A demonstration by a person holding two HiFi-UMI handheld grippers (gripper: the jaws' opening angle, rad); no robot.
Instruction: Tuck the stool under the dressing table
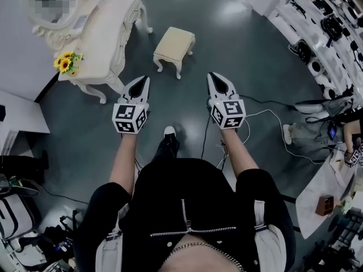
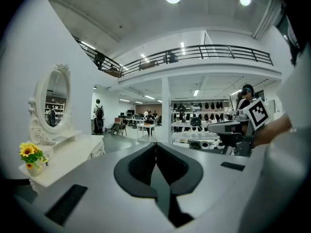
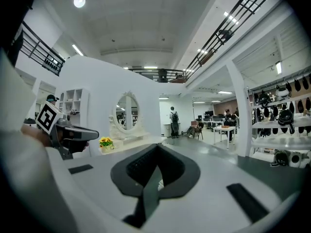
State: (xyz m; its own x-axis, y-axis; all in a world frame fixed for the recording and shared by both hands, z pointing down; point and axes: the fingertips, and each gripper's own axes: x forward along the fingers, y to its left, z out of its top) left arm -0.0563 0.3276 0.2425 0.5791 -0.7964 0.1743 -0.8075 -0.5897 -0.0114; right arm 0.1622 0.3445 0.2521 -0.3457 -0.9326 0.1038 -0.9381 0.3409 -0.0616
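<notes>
A cream stool (image 1: 173,46) with carved legs stands on the dark floor, apart from the white dressing table (image 1: 105,30) at the upper left. The table carries an oval mirror (image 2: 53,95) and a small vase of sunflowers (image 1: 67,62). My left gripper (image 1: 142,80) is shut and empty, held in the air short of the stool, near the table's front corner. My right gripper (image 1: 215,76) is shut and empty too, to the right of the stool. In the left gripper view the jaws (image 2: 156,145) meet at the tip; in the right gripper view the jaws (image 3: 156,147) meet likewise. The stool is hidden in both gripper views.
Cables (image 1: 266,115) trail over the floor at the right, beside shelving with gear (image 1: 326,24). A white desk edge (image 1: 17,118) is at the left, with bags (image 1: 17,217) below it. My foot (image 1: 169,140) is on the floor between the arms. People sit far off (image 2: 148,120).
</notes>
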